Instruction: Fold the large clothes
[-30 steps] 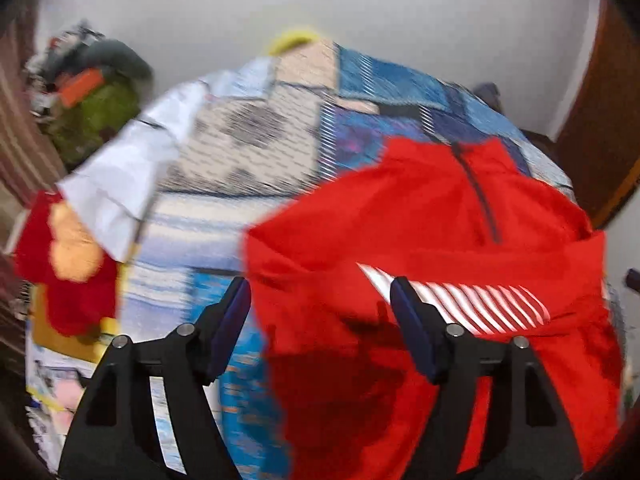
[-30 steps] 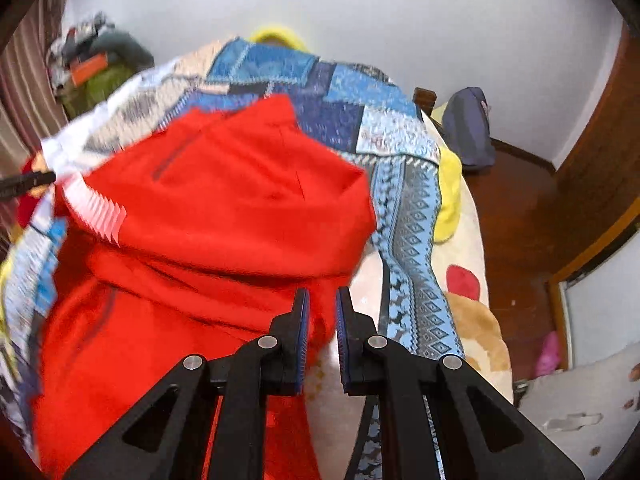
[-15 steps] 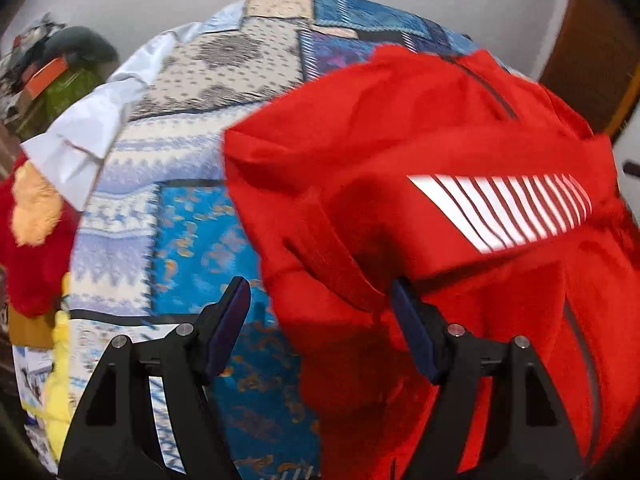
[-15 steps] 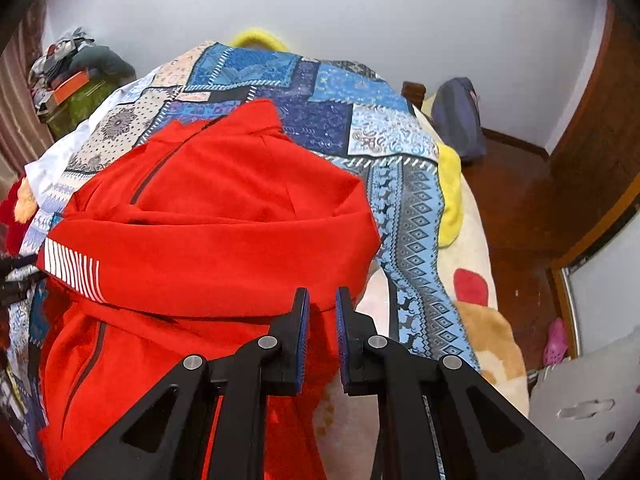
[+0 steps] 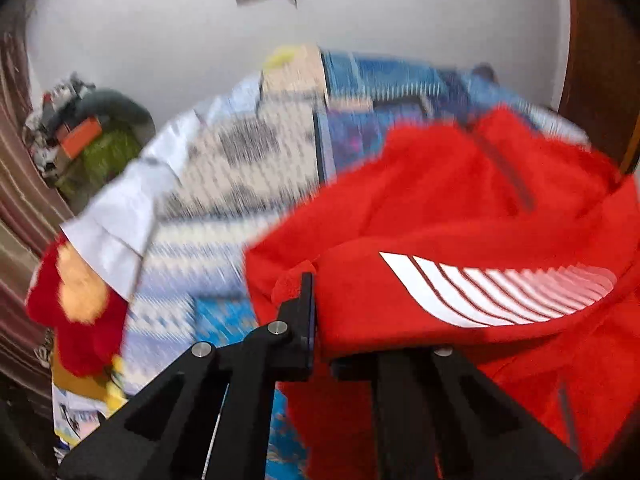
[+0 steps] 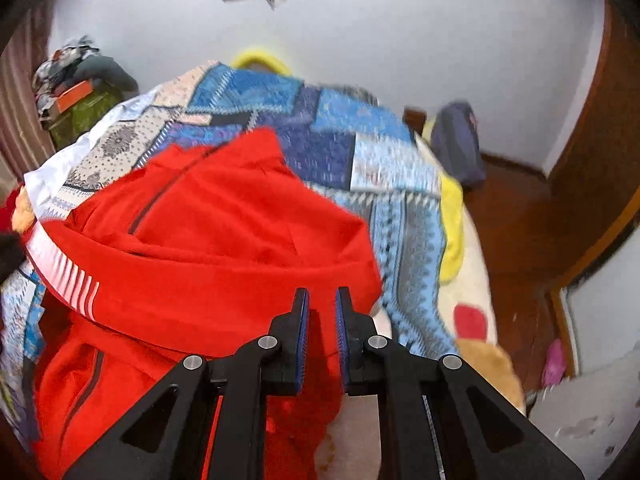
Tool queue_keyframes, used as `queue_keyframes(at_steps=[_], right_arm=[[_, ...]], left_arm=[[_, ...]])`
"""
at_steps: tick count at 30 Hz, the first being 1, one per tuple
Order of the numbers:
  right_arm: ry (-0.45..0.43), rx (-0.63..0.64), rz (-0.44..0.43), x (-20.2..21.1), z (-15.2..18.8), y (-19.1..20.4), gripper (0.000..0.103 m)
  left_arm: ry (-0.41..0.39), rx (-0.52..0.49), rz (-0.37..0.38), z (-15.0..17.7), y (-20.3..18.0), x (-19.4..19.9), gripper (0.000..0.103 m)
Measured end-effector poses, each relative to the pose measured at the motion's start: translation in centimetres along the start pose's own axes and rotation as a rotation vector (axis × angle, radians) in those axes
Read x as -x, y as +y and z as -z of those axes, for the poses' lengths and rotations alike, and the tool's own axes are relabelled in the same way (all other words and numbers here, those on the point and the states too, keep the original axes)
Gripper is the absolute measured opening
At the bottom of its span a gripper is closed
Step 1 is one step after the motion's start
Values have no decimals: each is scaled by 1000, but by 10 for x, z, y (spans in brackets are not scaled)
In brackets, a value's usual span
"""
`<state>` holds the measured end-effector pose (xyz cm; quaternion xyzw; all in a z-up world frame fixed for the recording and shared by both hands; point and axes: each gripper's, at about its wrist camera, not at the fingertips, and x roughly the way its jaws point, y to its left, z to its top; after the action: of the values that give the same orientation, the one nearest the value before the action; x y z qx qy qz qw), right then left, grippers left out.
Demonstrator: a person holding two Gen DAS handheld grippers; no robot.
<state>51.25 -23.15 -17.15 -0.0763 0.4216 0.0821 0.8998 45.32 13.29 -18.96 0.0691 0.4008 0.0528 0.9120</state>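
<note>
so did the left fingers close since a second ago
Yes. The left gripper has just been closing: its fingers, earlier wide apart over the quilt, now pinch a fold of the red jacket.

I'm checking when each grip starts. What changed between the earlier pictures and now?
The left gripper has just closed its jaws, open before, on an edge of the red jacket. The right gripper stayed clamped on the jacket's other side. The jacket still lies on the patchwork bedspread.
</note>
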Motion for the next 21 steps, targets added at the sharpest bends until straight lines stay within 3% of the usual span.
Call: queue_keyframes(at_steps=[3, 6, 8, 11, 17, 20, 21], right_arm=[[2, 11, -19, -3, 0, 4, 8], [39, 1, -40, -19, 2, 7, 8], [83, 12, -25, -35, 7, 11, 8], [138, 40, 44, -62, 15, 16, 8], [99, 117, 145, -75, 23, 20, 8], [92, 211, 223, -78, 26, 25, 8], [93, 237, 238, -80, 26, 26, 8]], left_arm=[[-64, 26, -3, -18, 13, 36, 5], [-51, 35, 50, -28, 26, 55, 5], [14, 41, 94, -30, 31, 51, 5], [126, 34, 83, -21, 32, 20, 6], [394, 121, 123, 23, 46, -71, 10], [432, 169, 111, 38, 51, -99, 29], [433, 183, 104, 40, 53, -102, 41]])
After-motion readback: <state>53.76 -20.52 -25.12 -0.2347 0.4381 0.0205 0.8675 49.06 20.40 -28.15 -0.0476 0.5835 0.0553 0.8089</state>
